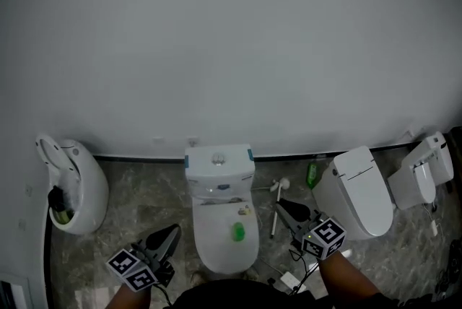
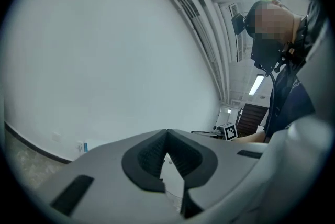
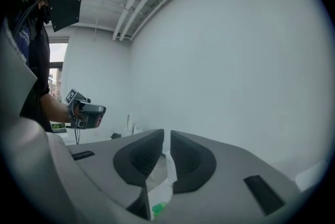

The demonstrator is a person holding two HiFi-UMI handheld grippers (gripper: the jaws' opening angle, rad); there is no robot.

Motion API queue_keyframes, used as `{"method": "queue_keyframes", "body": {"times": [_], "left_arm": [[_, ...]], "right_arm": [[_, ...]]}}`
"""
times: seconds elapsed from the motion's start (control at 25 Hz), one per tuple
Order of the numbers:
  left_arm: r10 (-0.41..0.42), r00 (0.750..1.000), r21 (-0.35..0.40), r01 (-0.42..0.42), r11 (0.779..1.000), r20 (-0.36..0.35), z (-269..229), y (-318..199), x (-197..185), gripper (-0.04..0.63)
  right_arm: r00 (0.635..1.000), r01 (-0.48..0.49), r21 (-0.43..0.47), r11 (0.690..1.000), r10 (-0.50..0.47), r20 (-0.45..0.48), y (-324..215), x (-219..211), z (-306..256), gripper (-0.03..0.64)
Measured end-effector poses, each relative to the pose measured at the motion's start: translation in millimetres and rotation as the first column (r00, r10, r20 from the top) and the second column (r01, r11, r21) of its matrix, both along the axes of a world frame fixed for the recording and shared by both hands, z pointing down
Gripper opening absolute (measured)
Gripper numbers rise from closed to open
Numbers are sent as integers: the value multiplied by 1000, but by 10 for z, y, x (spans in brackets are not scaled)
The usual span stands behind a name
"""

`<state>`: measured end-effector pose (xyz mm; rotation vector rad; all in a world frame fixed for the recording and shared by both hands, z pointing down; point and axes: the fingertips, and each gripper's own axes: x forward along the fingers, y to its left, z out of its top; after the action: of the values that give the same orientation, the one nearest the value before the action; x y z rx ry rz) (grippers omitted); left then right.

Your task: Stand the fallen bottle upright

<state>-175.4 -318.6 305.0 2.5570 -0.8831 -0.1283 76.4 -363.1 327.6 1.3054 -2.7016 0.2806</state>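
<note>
A small green bottle point(image 1: 237, 231) rests on the closed lid of the middle white toilet point(image 1: 220, 188); from above I cannot tell if it stands or lies. It shows as a green patch point(image 3: 158, 209) below the right jaws. My left gripper point(image 1: 175, 229) hangs over the floor left of the toilet, its jaws touching at the tips point(image 2: 167, 132) with nothing between them. My right gripper point(image 1: 279, 204) is to the right of the toilet, and its jaws point(image 3: 167, 139) stand a narrow slit apart, empty. Both grippers are well clear of the bottle.
A white urinal-shaped fixture point(image 1: 76, 185) stands at the left. A second toilet point(image 1: 357, 192) and a third point(image 1: 426, 170) are at the right. Another green bottle point(image 1: 312, 174) and a toilet brush point(image 1: 278, 193) stand on the marble floor by the white wall.
</note>
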Motion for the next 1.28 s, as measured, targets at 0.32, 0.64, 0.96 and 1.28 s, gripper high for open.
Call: {"method": "queue_keyframes", "body": {"times": [0.32, 0.64, 0.96, 1.28], "left_arm": [[-19, 999, 129, 24, 991, -36, -839, 262, -84, 18], [-55, 998, 168, 61, 984, -40, -1108, 338, -178, 18], [-57, 998, 144, 62, 988, -38, -1066, 367, -145, 18], [-47, 998, 136, 51, 989, -34, -1047, 313, -116, 18]], "right_arm": [[988, 65, 113, 991, -80, 129, 325, -140, -1028, 9], [977, 39, 90, 995, -57, 204, 381, -36, -1204, 3], [982, 63, 43, 997, -70, 173, 418, -90, -985, 0], [986, 86, 49, 995, -92, 137, 366, -147, -972, 0]]}}
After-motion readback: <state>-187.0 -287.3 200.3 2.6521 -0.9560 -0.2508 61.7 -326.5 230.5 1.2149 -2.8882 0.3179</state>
